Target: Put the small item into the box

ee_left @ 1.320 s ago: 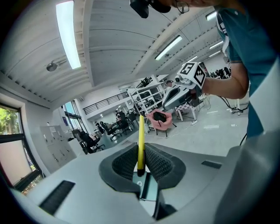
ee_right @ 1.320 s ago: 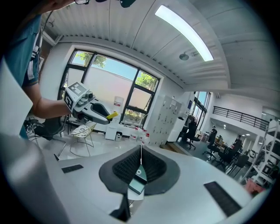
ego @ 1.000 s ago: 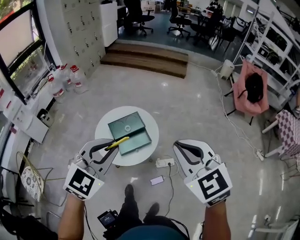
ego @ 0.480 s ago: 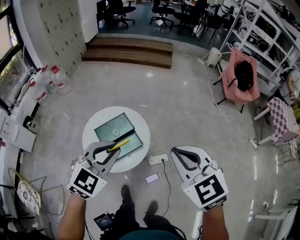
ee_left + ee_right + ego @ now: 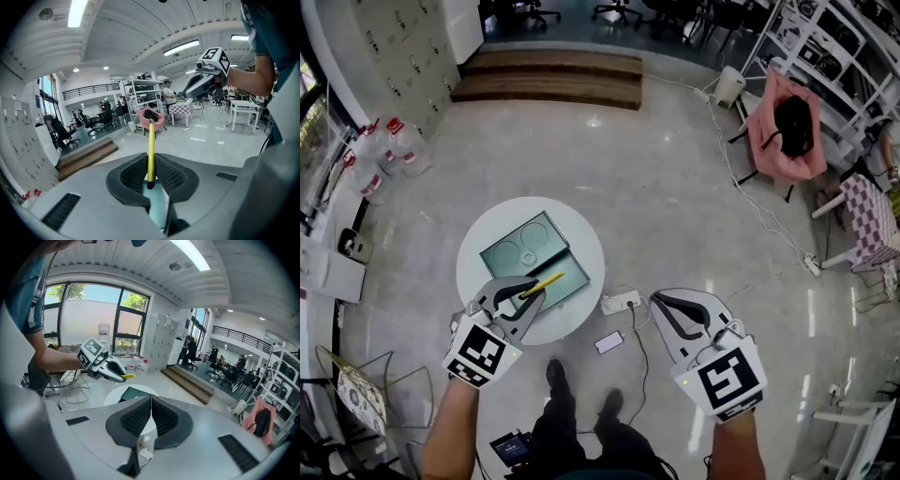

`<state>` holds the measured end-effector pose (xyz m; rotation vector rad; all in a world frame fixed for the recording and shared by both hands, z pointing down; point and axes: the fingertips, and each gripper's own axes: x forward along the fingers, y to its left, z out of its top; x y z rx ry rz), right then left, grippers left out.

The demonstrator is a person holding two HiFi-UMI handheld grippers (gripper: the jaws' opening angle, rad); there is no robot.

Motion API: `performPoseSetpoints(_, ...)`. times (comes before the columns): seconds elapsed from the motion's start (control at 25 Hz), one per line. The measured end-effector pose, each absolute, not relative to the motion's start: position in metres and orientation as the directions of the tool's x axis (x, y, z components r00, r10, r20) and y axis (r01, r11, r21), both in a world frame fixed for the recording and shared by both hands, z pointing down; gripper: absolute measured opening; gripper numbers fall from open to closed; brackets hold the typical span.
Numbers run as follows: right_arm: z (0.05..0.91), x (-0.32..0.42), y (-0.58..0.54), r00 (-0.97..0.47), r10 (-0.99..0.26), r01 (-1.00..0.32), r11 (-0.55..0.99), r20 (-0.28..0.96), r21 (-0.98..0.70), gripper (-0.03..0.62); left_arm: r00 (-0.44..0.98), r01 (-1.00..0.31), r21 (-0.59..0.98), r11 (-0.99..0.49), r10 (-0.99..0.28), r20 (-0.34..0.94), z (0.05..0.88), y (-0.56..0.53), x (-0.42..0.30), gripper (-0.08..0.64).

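A teal-green tin box [image 5: 523, 247] lies open on a small round white table [image 5: 478, 251], its lid flat beside the base. My left gripper [image 5: 534, 292] hovers over the table's near edge, shut on a thin yellow stick [image 5: 543, 283] whose free end reaches over the box's near half. In the left gripper view the yellow stick [image 5: 151, 150] stands pinched between the ribbed pads. My right gripper [image 5: 660, 303] hangs over the floor right of the table, jaws closed with nothing between them. The right gripper view shows the left gripper [image 5: 123, 377], the box [image 5: 132, 393] and the table [image 5: 114, 398].
A white power strip [image 5: 620, 302] and a phone [image 5: 608, 342] lie on the floor between table and right gripper, with cables trailing right. Wooden steps [image 5: 548, 75] are far ahead, water bottles [image 5: 380, 145] at left, a pink chair [image 5: 787, 127] at right. The person's shoes [image 5: 556, 375] stand below.
The head view has drifted, so the table sits lower and further left. The left gripper keeps the yellow stick over the box's near side; the right gripper stays shut.
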<state>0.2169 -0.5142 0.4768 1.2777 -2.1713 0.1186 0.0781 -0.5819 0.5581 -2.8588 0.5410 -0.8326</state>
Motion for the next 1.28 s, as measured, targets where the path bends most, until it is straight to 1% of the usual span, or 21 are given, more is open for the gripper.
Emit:
performPoseSetpoints(0.24,0.531,0.219,-0.542,-0.345,-0.732,-0.829,0.531,0.587,0.175,0.038,0.767,-0.289,-0.151,-0.945,-0.323,0.555,0.624,-0.613,0.080,0.066)
performPoseSetpoints(0.44,0.573,0.219,-0.565,-0.347,-0.720,-0.832,0.532,0.601,0.157,0.038,0.750,-0.288,-0.127,-0.949,-0.307,0.586,0.677,-0.638,0.081,0.066)
performPoseSetpoints(0.8,0.651,0.226,-0.575,-0.355,-0.690,-0.839,0.532,0.631,0.110,0.038,0.714,-0.289,-0.068,-0.955,-0.263,0.649,0.775,-0.650,0.086,0.066)
performPoseSetpoints(1.28,0.704,0.228,-0.602,-0.361,-0.652,-0.842,0.535,0.667,0.068,0.038,0.676,-0.290,-0.018,-0.957,-0.218,0.704,0.845,-0.673,0.084,0.066)
